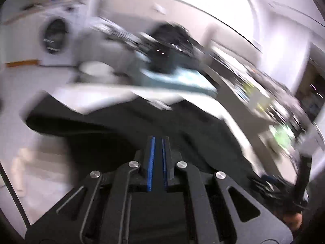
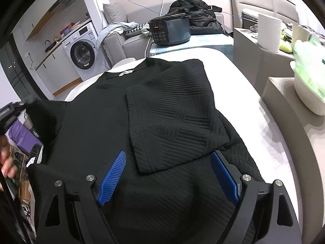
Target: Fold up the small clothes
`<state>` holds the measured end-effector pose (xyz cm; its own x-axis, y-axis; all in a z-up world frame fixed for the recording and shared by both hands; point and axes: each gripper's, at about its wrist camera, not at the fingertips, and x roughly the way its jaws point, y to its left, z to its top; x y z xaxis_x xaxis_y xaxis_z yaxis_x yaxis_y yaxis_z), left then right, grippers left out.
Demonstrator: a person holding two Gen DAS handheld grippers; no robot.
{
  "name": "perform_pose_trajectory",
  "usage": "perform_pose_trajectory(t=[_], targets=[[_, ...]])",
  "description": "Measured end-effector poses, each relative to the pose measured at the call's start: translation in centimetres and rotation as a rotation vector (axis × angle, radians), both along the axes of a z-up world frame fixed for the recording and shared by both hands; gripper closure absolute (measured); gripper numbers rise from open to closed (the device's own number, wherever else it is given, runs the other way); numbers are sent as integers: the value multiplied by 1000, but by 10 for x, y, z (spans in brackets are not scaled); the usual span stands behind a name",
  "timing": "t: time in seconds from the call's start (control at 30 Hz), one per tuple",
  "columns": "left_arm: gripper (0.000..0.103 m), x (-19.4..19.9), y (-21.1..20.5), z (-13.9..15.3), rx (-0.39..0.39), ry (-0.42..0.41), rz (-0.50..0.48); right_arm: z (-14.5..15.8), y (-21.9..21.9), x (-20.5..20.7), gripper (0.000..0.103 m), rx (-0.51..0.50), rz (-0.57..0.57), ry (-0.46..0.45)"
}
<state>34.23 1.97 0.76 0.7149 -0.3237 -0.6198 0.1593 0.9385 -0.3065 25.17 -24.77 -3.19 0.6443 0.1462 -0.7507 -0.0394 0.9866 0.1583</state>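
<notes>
A black ribbed shirt (image 2: 97,122) lies face up on the white table (image 2: 243,93), its collar label (image 2: 126,72) at the far side. Its right part (image 2: 174,113) is folded over onto the chest. My right gripper (image 2: 168,154) hovers open just above the near hem, and the folded panel's corner lies between its blue pads (image 2: 112,174). The left wrist view is blurred. In it my left gripper (image 1: 158,140) is nearly closed over the black shirt (image 1: 113,126). In the right wrist view the shirt's left sleeve (image 2: 42,120) hangs lifted off the table at the left edge, pinched there.
A dark electric cooker (image 2: 170,32) stands beyond the table's far edge. A washing machine (image 2: 81,48) is at the back left, and a sofa with dark clothes (image 2: 195,14) is behind. On the right are a paper roll (image 2: 268,32) and a white tub (image 2: 306,93). A hand (image 2: 6,162) shows at the left.
</notes>
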Motion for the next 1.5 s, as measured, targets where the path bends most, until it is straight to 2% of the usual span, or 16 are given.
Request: perform_pose_trajectory(t=[0.03, 0.07, 0.1, 0.17, 0.23, 0.37, 0.5, 0.6, 0.67, 0.83, 0.97, 1.07, 1.13, 1.27, 1.33, 1.5], targets=[[86, 6, -18, -11, 1, 47, -63, 0, -4, -2, 16, 1, -9, 1], [71, 10, -36, -27, 12, 120, -129, 0, -7, -3, 16, 3, -17, 3], [66, 8, -45, -38, 18, 162, -141, -1, -10, -4, 16, 6, -28, 7], [63, -4, -45, -50, 8, 173, -136, -2, -16, -7, 16, 10, -45, 16], [56, -15, -32, -54, 7, 186, -100, -3, -21, -9, 16, 11, -53, 13], [45, -40, 24, -53, -11, 169, 58, -7, -21, -4, 16, 29, -48, 20], [45, -28, 75, -59, 34, 186, 213, -10, -12, 2, 16, 35, -22, 29], [45, -3, 95, -55, 64, 194, 230, -9, -5, 2, 16, 27, -5, 31], [45, 17, 84, -55, 104, 171, 199, -8, -5, 0, 16, 19, -8, 30], [45, 73, 39, -78, 260, 246, 167, -10, -9, -2, 16, 35, -26, 40], [45, 97, 13, -100, 318, 309, 165, -9, -2, 2, 16, -9, -25, 60], [45, 101, 3, -104, 341, 276, 172, -6, 7, 3, 16, -54, -7, 57], [47, 101, 6, -104, 330, 273, 174, -3, 11, 3, 16, -81, -1, 49], [86, 108, 9, -105, 328, 256, 197, -2, 18, 5, 16, -89, 24, 37], [96, 107, 14, -103, 301, 262, 199, -1, 20, 4, 16, -88, 39, 30], [100, 100, 16, -95, 312, 243, 192, -2, 25, 2, 16, -56, 76, 27]])
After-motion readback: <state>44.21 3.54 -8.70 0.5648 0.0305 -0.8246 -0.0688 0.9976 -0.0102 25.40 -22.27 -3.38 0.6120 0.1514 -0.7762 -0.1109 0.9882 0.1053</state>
